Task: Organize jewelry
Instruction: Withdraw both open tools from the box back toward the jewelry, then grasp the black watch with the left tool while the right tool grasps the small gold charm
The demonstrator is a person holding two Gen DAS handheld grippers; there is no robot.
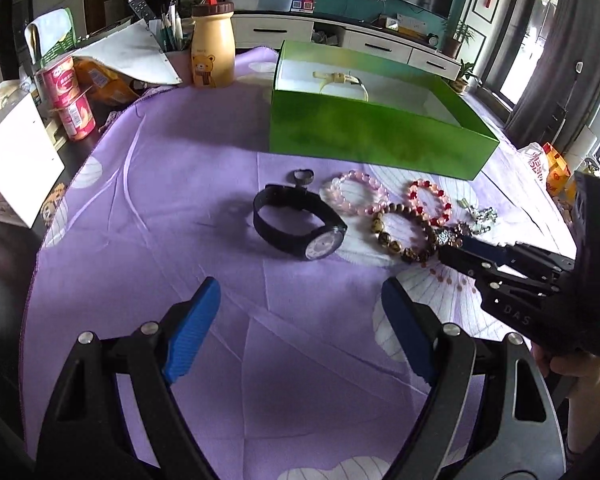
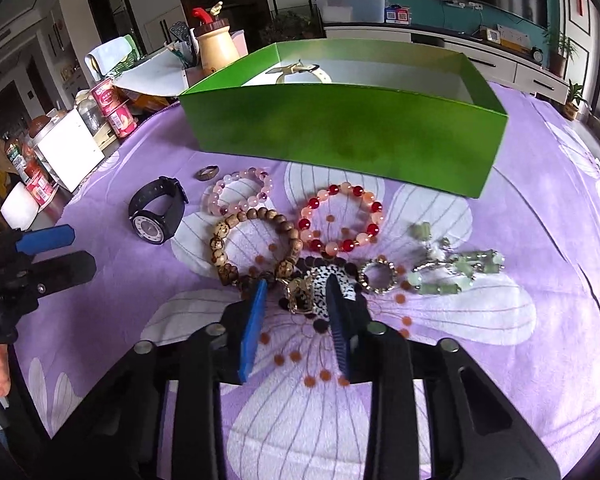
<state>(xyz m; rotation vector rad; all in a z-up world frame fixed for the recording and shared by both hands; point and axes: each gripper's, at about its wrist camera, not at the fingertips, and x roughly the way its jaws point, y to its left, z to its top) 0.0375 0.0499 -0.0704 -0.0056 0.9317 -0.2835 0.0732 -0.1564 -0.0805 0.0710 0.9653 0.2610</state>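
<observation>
Purple cloth [image 2: 500, 320], green box [image 2: 340, 136] at top; right gripper [image 2: 300, 300] nearly shut on a spotted bracelet [image 2: 320, 280] at centre; left gripper [image 1: 300, 320] wide open, empty.

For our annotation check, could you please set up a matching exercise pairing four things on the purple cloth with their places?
Things:
1. black wristwatch
2. cream strap watch
3. pale green bead bracelet
4. small dark ring

Places:
A. inside the green cardboard box
B. farthest right in the right wrist view
C. just behind the black wristwatch
D. leftmost of the jewelry row

Pairs: 1-D, 2-A, 3-B, 4-C
</observation>
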